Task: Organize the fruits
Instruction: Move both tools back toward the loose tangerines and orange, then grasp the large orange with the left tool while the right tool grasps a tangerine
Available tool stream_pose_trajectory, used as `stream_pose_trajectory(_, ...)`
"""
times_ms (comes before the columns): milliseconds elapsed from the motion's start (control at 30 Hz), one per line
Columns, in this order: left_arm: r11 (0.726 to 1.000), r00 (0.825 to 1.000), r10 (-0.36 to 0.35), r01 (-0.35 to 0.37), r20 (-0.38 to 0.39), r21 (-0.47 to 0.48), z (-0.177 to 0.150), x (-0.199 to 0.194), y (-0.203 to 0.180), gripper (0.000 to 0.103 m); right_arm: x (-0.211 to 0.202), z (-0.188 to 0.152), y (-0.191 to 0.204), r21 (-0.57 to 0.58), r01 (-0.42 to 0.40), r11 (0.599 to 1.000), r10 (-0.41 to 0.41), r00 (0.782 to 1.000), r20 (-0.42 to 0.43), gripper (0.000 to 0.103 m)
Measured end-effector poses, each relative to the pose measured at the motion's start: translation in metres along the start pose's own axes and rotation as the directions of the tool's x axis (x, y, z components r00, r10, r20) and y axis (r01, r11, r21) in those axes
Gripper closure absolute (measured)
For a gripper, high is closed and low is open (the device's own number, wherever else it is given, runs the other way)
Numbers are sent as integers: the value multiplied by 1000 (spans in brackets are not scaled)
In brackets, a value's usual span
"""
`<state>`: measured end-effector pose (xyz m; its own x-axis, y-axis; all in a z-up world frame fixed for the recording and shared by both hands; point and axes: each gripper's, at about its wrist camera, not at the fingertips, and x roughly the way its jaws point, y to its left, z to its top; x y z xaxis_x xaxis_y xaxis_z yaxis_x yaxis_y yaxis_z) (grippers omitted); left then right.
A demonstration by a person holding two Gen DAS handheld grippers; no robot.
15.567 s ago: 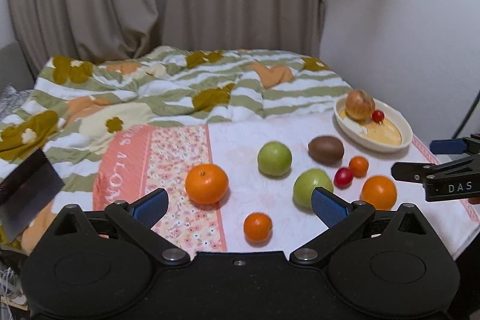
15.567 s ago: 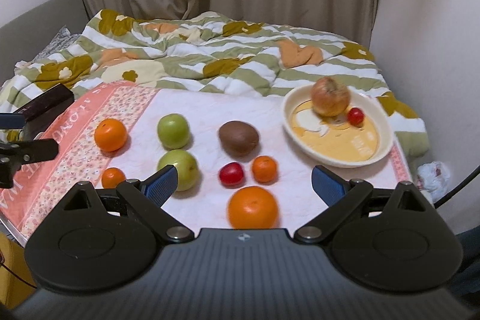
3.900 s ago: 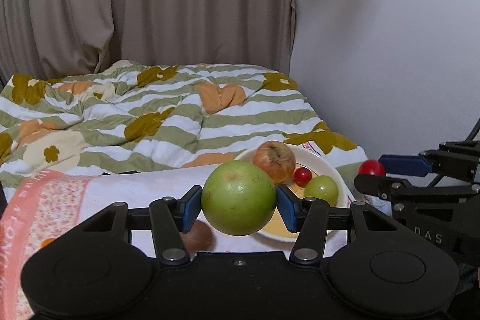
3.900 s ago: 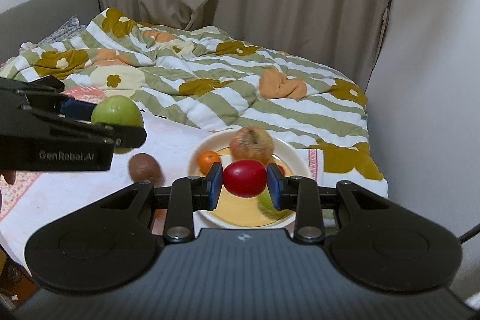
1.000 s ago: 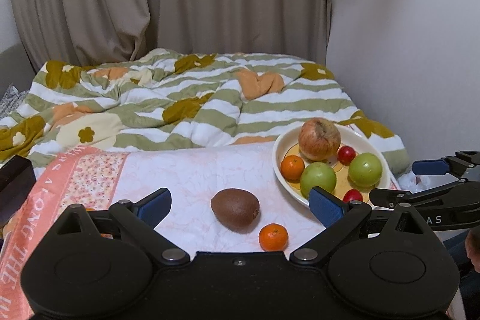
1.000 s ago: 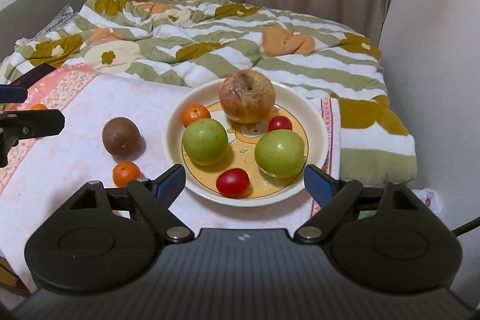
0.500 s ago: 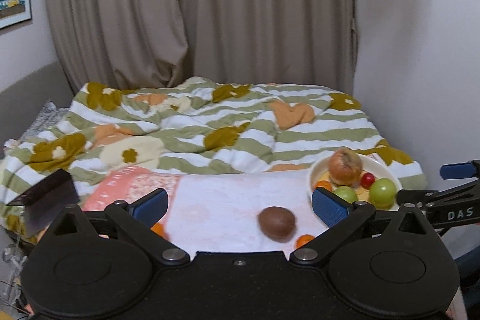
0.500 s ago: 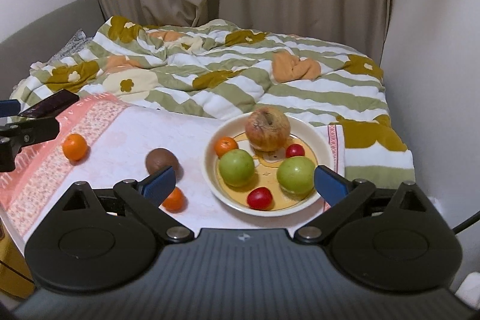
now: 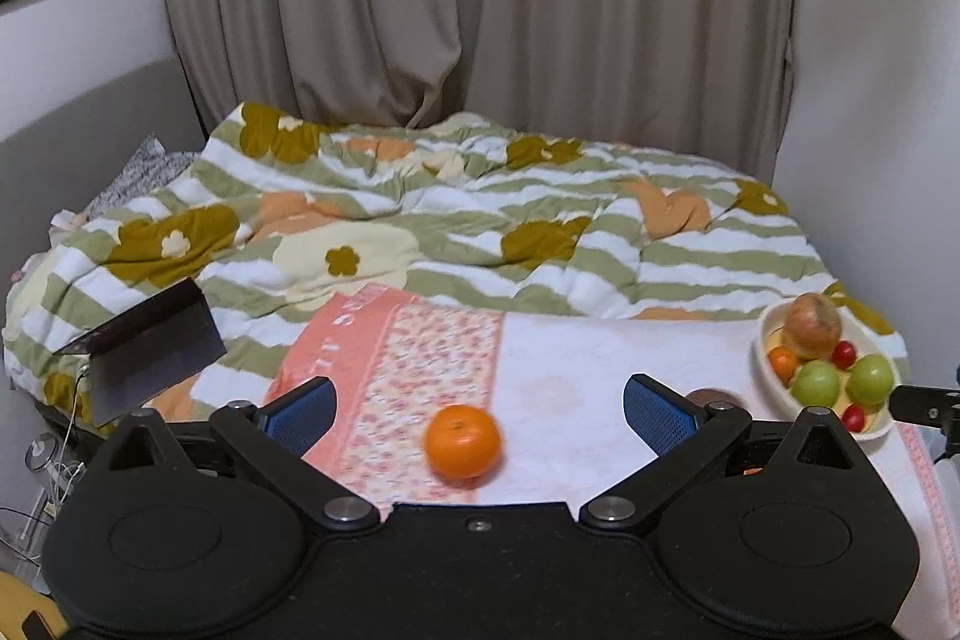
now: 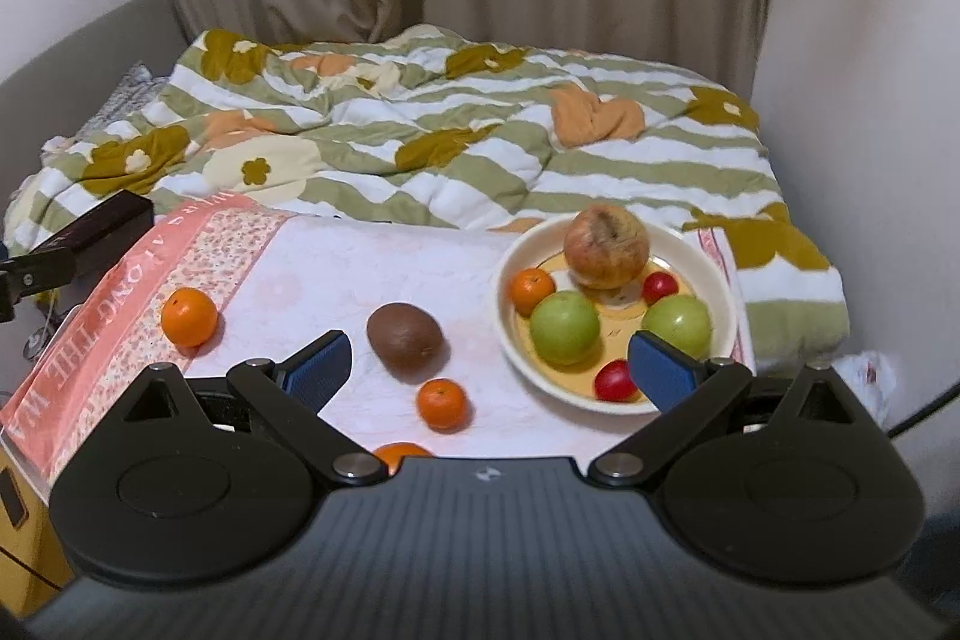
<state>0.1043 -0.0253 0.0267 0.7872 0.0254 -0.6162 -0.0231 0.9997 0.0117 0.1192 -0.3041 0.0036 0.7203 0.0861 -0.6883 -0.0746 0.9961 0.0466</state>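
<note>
Orange mandarin (image 9: 462, 440) lies on the floral cloth (image 9: 420, 358), between the spread, empty fingers of the left gripper (image 9: 478, 403). Right gripper (image 10: 489, 363) is also released, hovering over a kiwi (image 10: 405, 338) and small tangerine (image 10: 442, 403) beside the cream plate (image 10: 717, 280) of apples and tomatoes.

Each hand-held gripper, left (image 9: 477, 409) and right (image 10: 489, 361), is matte black plastic with round recessed discs, silver pivot screws and blue ribbed pads (image 9: 657, 409).
</note>
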Motion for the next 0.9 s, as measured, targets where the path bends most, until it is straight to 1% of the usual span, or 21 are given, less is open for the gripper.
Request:
stream_pose_trajectory(133,999,998,-36,36,-45,-1,0,22,28,0,16,-6,21,41,52,998,-51,998,-39,0)
stream_pose_trajectory(267,996,991,-88,89,-97,0,-2,53,52,0,36,-13,34,74,109,991,-104,992,-72,0)
stream_pose_trajectory(367,991,981,-134,135,-143,-3,-4,77,62,0,52,-19,42,88,146,985,-137,986,-97,0)
stream_pose_trajectory(433,986,969,-166,166,-184,-14,-7,94,66,1,64,-23,46,91,163,982,-153,982,-113,0)
stream_pose_trajectory(533,979,951,-205,202,-233,-37,-10,116,67,1,81,-28,48,98,177,979,-161,975,-151,0)
stream_pose_trajectory(633,974,939,-220,224,-264,-17,-14,131,61,2,98,-30,50,100,184,978,-164,970,-182,0)
stream_pose_trajectory(733,971,931,-230,240,-283,-1,-18,143,54,2,111,-32,49,100,186,977,-162,965,-206,0)
stream_pose_trajectory(833,970,924,-237,244,-300,-14,-20,153,51,9,122,-31,48,88,186,979,-163,961,-222,0)
stream_pose_trajectory(900,972,924,-229,234,-306,-19,-21,159,49,9,129,-30,46,89,179,980,-155,960,-232,0)
